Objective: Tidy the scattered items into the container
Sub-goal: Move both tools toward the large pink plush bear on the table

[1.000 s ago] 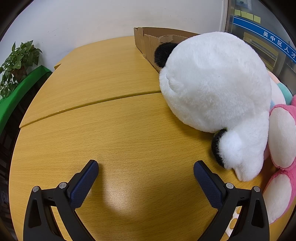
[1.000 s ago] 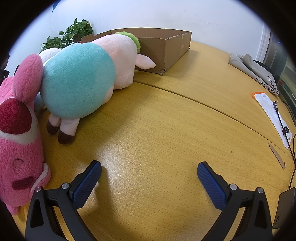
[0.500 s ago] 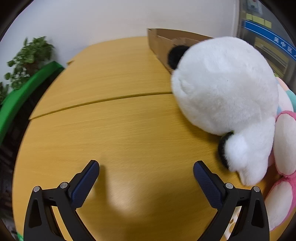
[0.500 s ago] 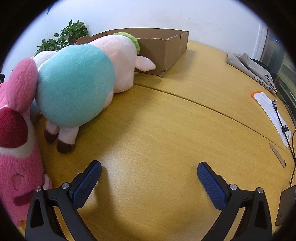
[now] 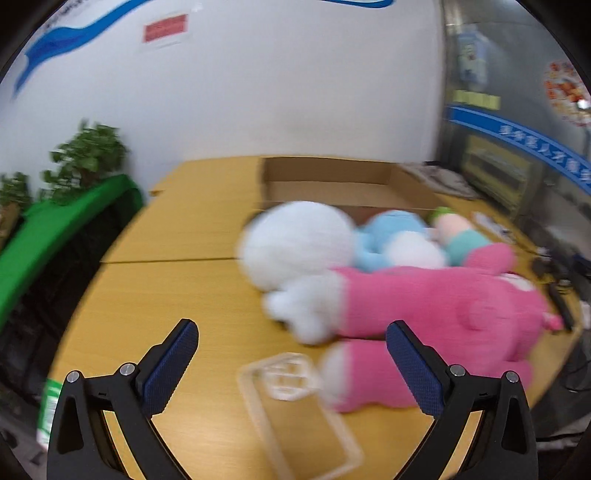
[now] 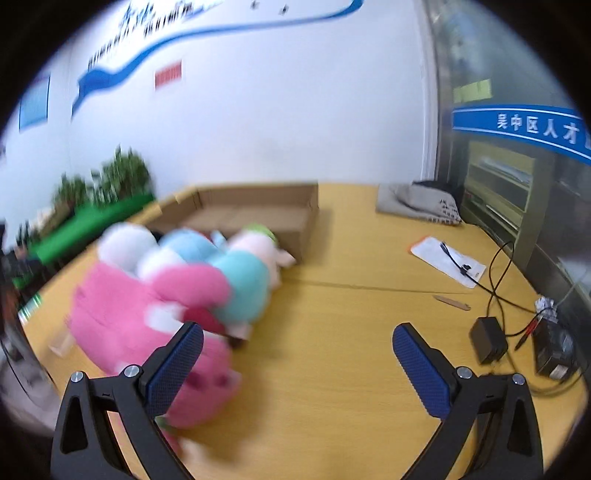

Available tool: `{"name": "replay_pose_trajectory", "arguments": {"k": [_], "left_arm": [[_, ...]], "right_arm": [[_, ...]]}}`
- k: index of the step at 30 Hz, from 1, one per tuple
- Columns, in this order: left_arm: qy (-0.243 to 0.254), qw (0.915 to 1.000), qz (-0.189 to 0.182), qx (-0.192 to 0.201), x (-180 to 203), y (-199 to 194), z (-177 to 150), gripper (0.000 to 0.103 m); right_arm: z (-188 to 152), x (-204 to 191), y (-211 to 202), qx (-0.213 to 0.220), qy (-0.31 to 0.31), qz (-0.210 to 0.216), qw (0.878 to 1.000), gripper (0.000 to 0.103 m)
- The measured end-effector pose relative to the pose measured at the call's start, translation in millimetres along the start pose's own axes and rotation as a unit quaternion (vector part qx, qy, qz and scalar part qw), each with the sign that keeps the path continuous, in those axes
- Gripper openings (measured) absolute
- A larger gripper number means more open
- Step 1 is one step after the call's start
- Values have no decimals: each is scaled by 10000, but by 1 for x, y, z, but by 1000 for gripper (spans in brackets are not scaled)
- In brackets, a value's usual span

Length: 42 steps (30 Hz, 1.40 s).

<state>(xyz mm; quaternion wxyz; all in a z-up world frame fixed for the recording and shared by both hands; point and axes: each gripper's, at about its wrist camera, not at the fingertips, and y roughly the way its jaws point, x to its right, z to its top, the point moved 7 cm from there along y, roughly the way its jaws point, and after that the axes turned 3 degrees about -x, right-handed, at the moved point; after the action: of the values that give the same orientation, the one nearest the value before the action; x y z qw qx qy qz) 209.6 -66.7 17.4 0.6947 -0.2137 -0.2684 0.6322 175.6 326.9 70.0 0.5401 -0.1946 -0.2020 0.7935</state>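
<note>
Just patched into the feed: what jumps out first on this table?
A blurred heap of plush toys fills mid-table: a big pink one nearest, a white one at its left, blue and teal ones behind. An open cardboard box stands just beyond them. Both grippers, left and right, hang open and empty.

- White wall [image 6: 280, 122] with a blue wavy stripe [image 6: 207, 33] and a red sign [image 5: 164, 27].
- Wooden table [image 6: 332, 332].
- Green plants [image 5: 88, 155] on the left.
- Glass partition [image 6: 517, 166] with a blue band on the right.
</note>
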Motion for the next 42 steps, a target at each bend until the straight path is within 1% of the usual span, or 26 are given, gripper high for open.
{"name": "replay_pose_trajectory", "arguments": {"k": [3,4,5,7,8,11,14,16,19,22,26,29,33,38,42], "left_arm": [[200,9990,-389,-35,45,5,0,103],[252,9986,-452,-52,55,7,1,103],[262,9984,-506,-63,62,9,4,103],[249,9970,-727,-106,74,12,4,103],[252,9961,-835,-132,79,11,3,103],[259,9945,-999,-186,88,13,0,103],[171,9919,-1231,-254,96,17,-6,103],[176,9916,-1252,-286,99,17,-9,103],[254,9926,-1140,-337,103,19,-12,103],[255,9919,-1204,-304,108,14,-11,103],[222,9928,-1149,-266,108,7,-11,103],[188,9924,-1187,-271,108,6,-11,103],[328,9896,-1360,-345,115,8,-11,103],[299,9842,-1659,-539,118,29,-2,103],[334,9825,-1664,-769,114,62,5,102]], "right_arm": [[-6,-40,-4,87,244,421,9988,103],[-11,-50,-3,64,274,466,9985,103],[-15,-58,-1,21,315,454,9985,102],[-22,-68,5,-130,455,379,9982,102],[-25,-70,8,-225,531,336,9978,103],[-39,-73,13,-528,736,188,9957,103],[-52,-75,11,-716,729,-40,9948,102],[-59,-75,10,-799,739,-113,9940,102],[-63,-77,5,-842,737,-171,9936,102],[-66,-80,2,-840,644,-310,9939,102],[-68,-87,-1,-867,568,-292,9942,102],[-66,-92,-5,-850,454,-319,9948,102],[-62,-93,-5,-838,416,-294,9952,102],[-56,-82,8,-847,527,-301,9946,102],[-49,-79,29,-847,229,-152,9960,102]]}}
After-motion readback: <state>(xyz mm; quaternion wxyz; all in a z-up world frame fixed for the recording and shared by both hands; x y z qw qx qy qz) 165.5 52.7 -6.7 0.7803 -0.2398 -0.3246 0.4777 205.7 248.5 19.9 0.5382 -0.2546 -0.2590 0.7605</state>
